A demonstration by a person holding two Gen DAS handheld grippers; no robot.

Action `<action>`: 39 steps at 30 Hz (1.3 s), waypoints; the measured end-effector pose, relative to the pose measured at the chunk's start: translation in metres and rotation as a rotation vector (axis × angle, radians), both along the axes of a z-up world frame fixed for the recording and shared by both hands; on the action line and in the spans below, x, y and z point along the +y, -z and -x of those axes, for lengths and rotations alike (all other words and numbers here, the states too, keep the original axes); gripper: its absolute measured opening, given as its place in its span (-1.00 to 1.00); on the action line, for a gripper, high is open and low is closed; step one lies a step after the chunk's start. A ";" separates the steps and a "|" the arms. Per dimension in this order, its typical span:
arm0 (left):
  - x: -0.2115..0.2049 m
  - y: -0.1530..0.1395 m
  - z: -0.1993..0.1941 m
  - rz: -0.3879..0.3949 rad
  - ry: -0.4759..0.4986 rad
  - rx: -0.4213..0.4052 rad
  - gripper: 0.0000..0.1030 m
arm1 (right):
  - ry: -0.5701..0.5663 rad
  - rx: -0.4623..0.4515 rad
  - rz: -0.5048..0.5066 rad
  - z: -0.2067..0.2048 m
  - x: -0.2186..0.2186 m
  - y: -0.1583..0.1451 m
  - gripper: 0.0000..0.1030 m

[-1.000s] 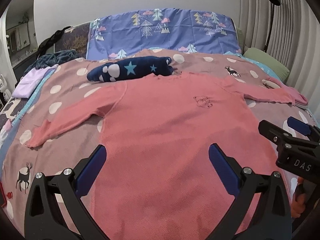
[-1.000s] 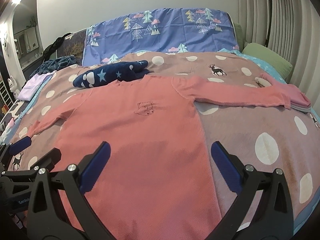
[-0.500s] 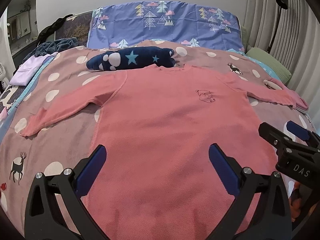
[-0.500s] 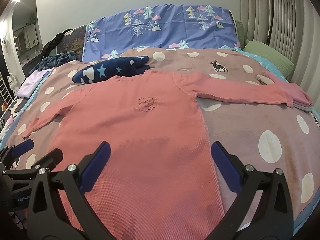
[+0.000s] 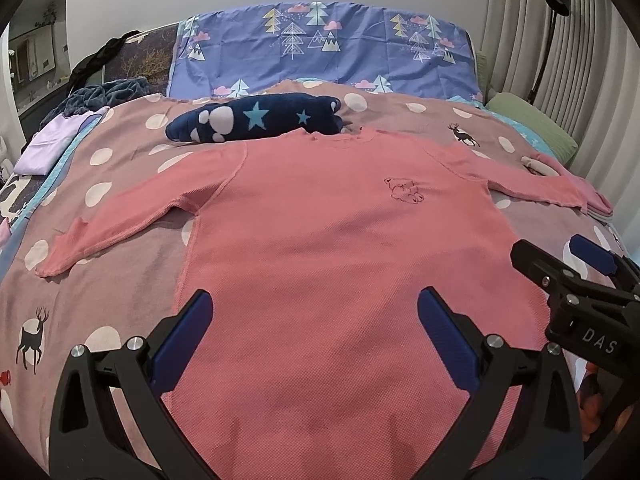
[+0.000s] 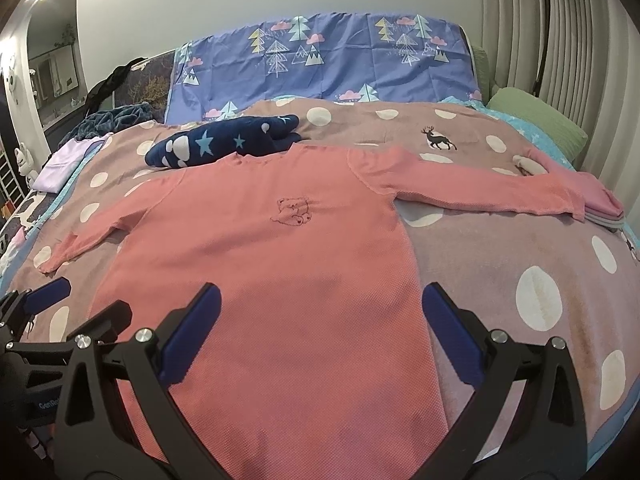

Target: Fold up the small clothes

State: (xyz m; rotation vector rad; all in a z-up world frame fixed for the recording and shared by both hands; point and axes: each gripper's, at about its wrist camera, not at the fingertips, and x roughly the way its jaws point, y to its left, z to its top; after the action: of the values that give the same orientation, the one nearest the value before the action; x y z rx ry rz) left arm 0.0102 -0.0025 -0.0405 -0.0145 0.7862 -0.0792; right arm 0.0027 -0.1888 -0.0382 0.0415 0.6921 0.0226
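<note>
Lying flat and face-up across the dotted bedspread [image 5: 132, 304]: one pink long-sleeved top [image 5: 320, 248], both sleeves spread out to the sides, a small bear outline stitched on the chest [image 6: 292, 210]. Hovering over its hem: two grippers, each with two blue-padded fingers. Left gripper [image 5: 316, 340] spread wide over the lower left half of the top, gripping nothing. Right gripper [image 6: 320, 336] spread just as wide over the lower right edge, also gripping nothing.

Counting the rest: one navy plush item with stars and white blobs [image 5: 256, 120] just beyond the collar, touching or nearly touching it, hard to tell which. One folded pink stack [image 6: 600, 196] at the end of the right-hand sleeve. One lilac folded piece [image 5: 52, 144] at the far left edge. One blue tree-print pillowcase [image 5: 320, 48] against the headboard, one green pillow [image 6: 536, 120], one black floor lamp [image 5: 556, 0].

Reading the lettering: "DAS" on the right gripper's body seen from the left view, "GenRob…" cut off on the left gripper's body seen from the right view
</note>
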 end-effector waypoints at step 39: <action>0.002 0.013 -0.002 0.032 -0.014 0.001 0.97 | -0.025 0.000 -0.003 0.000 0.006 -0.001 0.96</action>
State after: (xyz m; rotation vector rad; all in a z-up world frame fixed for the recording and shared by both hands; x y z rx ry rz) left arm 0.0125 -0.0001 -0.0536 -0.0503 0.7853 -0.0779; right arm 0.0026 -0.1825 -0.0373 0.0358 0.6921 0.0481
